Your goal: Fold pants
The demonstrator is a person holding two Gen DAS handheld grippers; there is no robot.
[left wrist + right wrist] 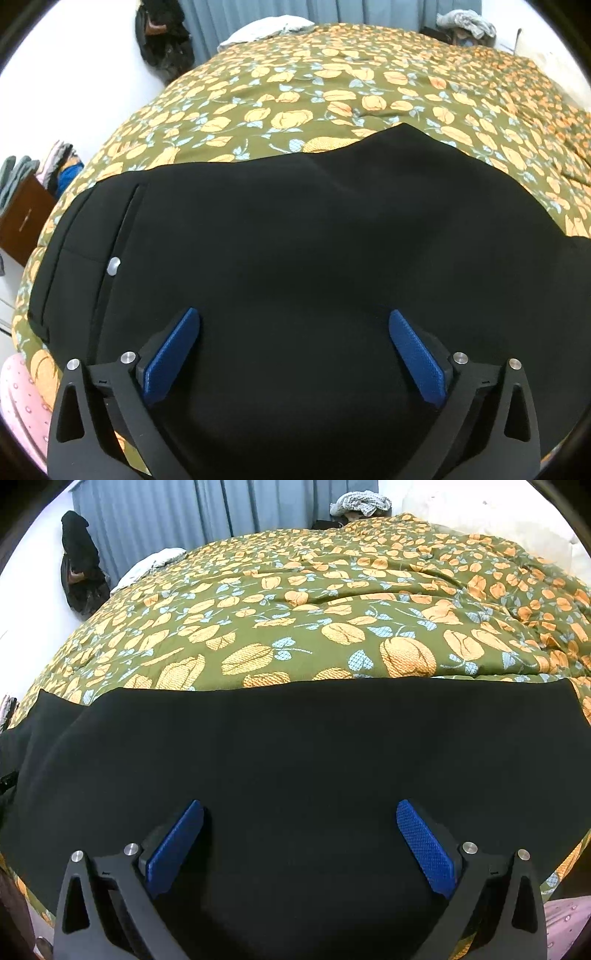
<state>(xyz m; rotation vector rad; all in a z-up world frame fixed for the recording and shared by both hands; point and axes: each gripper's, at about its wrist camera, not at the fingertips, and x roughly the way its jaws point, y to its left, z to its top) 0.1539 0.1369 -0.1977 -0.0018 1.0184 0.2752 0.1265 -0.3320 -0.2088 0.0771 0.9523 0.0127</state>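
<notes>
Floral bedspread (295, 602) bears black pants (295, 746); both grippers (293, 350) (299, 842) gape empty above; soft quilt risks bunching any fold.

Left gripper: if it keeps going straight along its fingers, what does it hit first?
Most likely the black pants. The left gripper is open, its fingers spread over the fabric, which fills the view ahead. The floral bedspread shows only beyond the pants' far edge. The gap to the cloth is unclear.
</notes>
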